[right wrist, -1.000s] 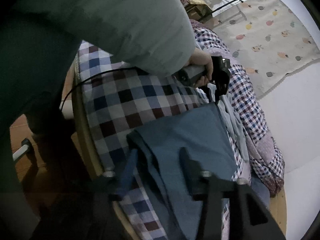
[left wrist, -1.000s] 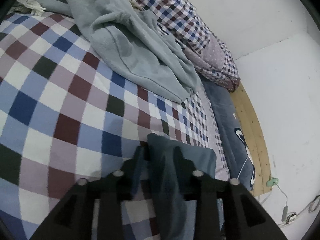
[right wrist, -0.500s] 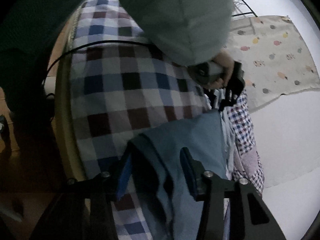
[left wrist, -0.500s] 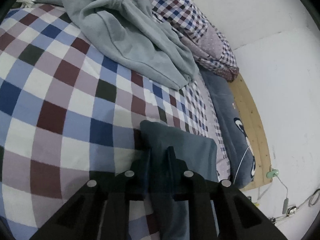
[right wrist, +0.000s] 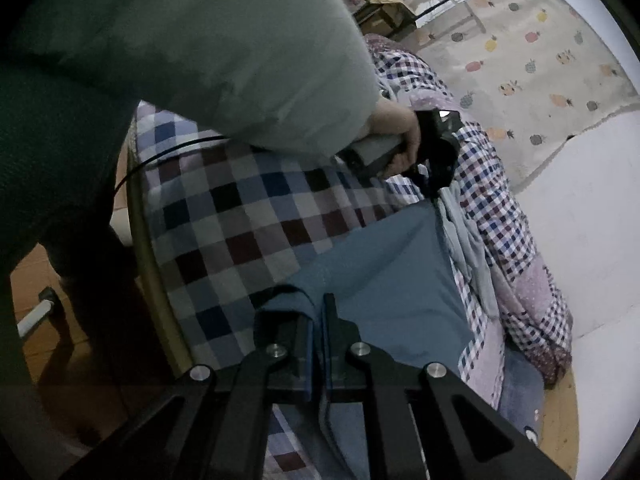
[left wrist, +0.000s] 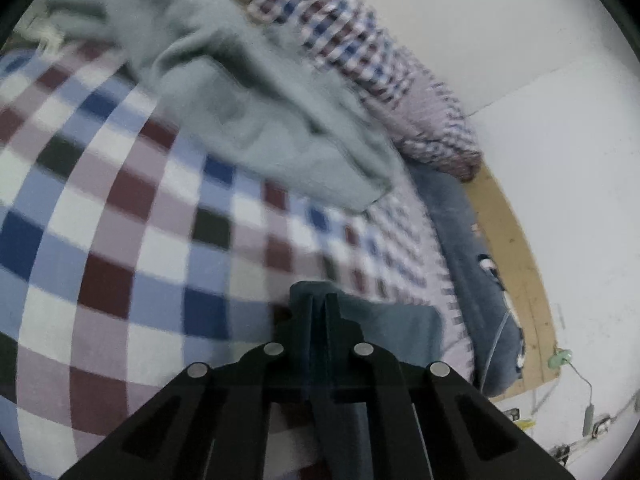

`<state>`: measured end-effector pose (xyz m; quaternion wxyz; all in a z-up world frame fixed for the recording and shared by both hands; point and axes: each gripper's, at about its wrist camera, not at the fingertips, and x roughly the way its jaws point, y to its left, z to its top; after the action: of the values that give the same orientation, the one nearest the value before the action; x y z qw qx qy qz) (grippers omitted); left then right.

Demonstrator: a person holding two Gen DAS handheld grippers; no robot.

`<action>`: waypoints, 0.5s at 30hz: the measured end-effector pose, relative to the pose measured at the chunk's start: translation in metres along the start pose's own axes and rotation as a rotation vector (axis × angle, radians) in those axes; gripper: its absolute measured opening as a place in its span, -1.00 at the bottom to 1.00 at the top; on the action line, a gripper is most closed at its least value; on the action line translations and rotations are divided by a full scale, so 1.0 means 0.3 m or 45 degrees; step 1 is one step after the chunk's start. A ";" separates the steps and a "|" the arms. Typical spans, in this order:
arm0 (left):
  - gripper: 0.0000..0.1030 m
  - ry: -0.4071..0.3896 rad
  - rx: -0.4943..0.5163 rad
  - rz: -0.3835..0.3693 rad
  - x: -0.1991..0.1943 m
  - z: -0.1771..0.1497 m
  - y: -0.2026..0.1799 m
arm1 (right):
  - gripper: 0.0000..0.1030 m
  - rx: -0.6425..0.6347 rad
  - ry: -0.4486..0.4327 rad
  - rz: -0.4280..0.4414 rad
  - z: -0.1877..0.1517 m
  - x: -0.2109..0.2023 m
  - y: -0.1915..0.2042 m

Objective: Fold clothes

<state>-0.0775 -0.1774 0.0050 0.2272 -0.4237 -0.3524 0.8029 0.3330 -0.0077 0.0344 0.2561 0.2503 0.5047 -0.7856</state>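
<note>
Left claw (left wrist: 319, 300) and right claw (right wrist: 318, 308) both clamped on blue garment (right wrist: 392, 280) edge, cloth pinched between pads, on checked bedspread (left wrist: 120, 248).

The bed (left wrist: 120, 248) is covered by a checked sheet of blue, maroon, white and dark squares. A folded teal garment (right wrist: 384, 280) lies on the sheet at the near edge. Beyond the teal garment lie a crumpled pale grey-green garment (left wrist: 256, 120) and a small-checked quilt (left wrist: 360, 52).
</note>
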 end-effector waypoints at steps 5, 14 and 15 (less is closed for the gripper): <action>-0.88 -0.036 -0.048 0.046 -0.038 0.005 0.030 | -0.92 0.002 -0.010 0.032 0.014 -0.002 0.038; 0.46 -0.052 -0.034 -0.074 -0.161 -0.003 0.037 | -0.21 0.368 0.012 0.170 -0.042 -0.027 -0.071; 0.47 -0.040 -0.027 -0.080 -0.160 -0.005 0.036 | -0.20 0.431 0.011 0.176 -0.055 -0.029 -0.097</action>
<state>-0.0511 -0.2157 0.0213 0.2423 -0.4020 -0.3777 0.7981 0.3226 0.0192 0.0535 0.2617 0.3273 0.3477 -0.8388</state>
